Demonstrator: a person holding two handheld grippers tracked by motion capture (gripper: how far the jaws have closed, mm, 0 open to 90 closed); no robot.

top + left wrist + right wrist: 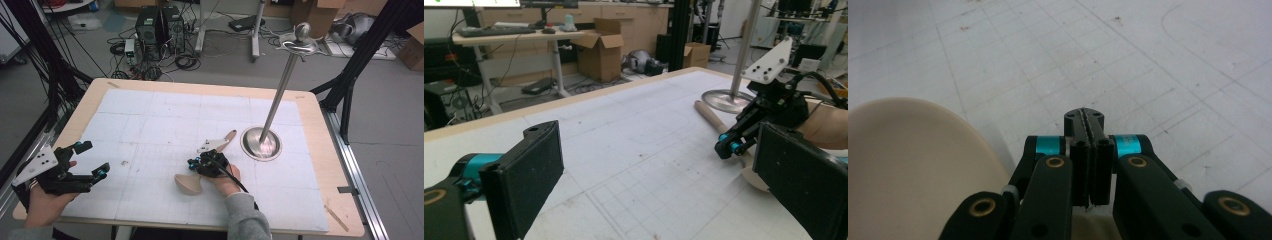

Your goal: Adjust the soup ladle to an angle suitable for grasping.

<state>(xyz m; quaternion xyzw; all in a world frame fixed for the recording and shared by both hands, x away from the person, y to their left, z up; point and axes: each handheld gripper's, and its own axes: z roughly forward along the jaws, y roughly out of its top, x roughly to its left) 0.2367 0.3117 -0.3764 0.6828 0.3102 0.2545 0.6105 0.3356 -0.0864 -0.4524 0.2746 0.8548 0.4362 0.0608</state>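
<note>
Wooden and pale, a spoon [200, 170] lies on the white mat [150, 125], and the right tongs [192, 163] sit right over its middle. Its broad bowl bulges out just to one side of those tongs; in the right gripper view the bowl [913, 165] shows close beside the black jaws. The handle runs out past the tongs' grey plate toward a steel stand [261, 143], whose round base rests near the handle's tip. The right tongs [1087, 122] are pressed together, pad against pad, with nothing I can see between the tips; whether they touch the spoon I cannot tell.

Well apart from all that, the left tongs [95, 160] hover at the mat's near edge in the person's other hand, jaws spread wide with nothing between them. From the left gripper view, the spoon [724, 127] lies ahead, beyond the far pad, with the right tongs [726, 147] on top of it.
</note>
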